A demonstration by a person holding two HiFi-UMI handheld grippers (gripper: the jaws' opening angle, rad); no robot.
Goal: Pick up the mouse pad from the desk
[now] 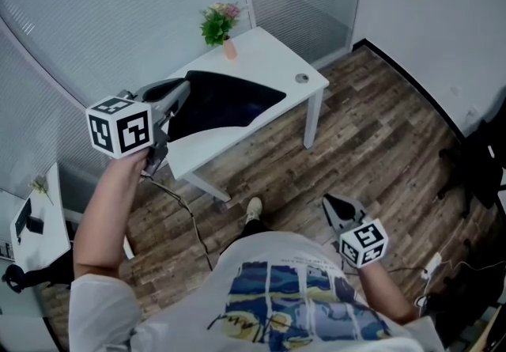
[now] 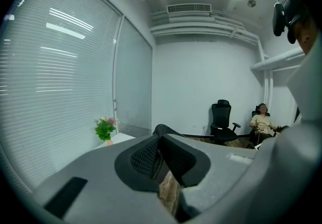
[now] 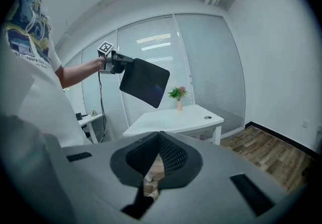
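Mouse pad (image 1: pixel 225 101) is off the desk, but nearest the person's body comes the right gripper (image 1: pixel 338 210), held low over the wooden floor (image 1: pixel 371 137) with its jaws pressed together on nothing. Farther out, the raised left gripper (image 1: pixel 180 96) has its jaws clamped on one edge of the dark pad, which hangs tilted in the air above the white desk (image 1: pixel 277 58). A small potted plant (image 1: pixel 217 24) stands at the desk's far edge before the window blinds (image 1: pixel 118 10).

No legible text, brand or number anywhere. Left marker cube (image 1: pixel 120 127) and right marker cube (image 1: pixel 364 242) carry only black-and-white square codes. Scrawl on shirt print (image 1: pixel 237 319): too small to read.
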